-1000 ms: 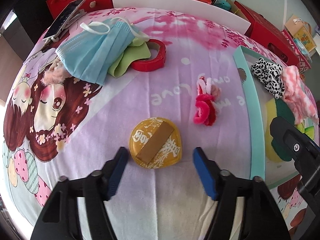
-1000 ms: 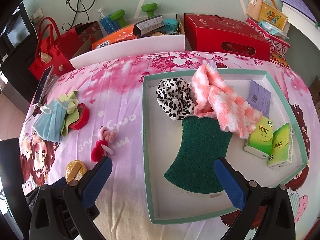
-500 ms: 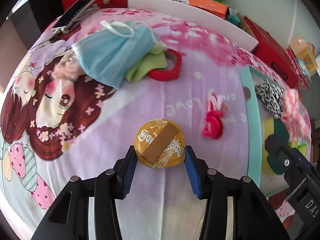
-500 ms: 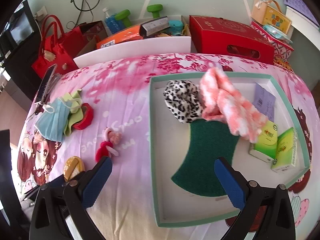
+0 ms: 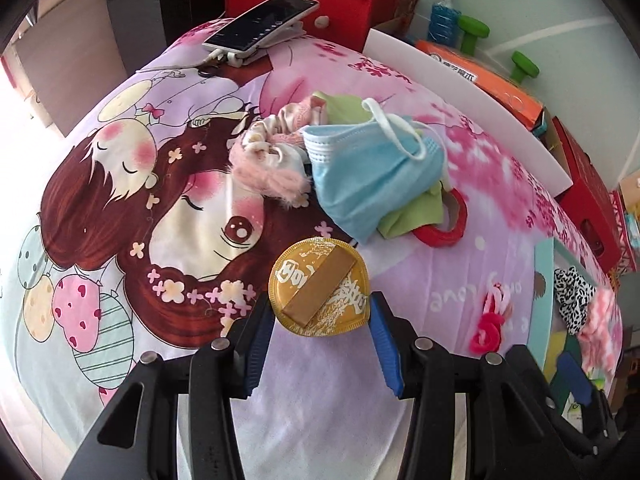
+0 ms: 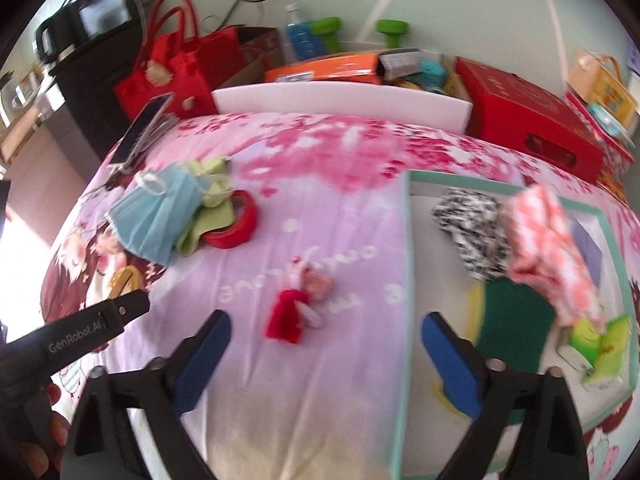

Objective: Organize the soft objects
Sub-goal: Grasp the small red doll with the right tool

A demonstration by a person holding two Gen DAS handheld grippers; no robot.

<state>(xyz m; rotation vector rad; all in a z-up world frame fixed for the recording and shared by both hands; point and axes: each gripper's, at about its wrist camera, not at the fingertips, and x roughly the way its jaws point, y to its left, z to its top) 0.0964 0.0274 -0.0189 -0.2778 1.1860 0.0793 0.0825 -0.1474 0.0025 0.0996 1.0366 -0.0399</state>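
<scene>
My left gripper is clamped on the round gold puff, blue pads touching both its sides, just above the cartoon bedsheet. Beyond it: blue face mask piled over a green cloth w/ a red tape ring beside. My right gripper hangs spread wide, nothing in it, over the red-pink hair tie. To its right, the teal-rimmed tray w/ leopard scrunchie, pink fuzzy sock, green sponge.
</scene>
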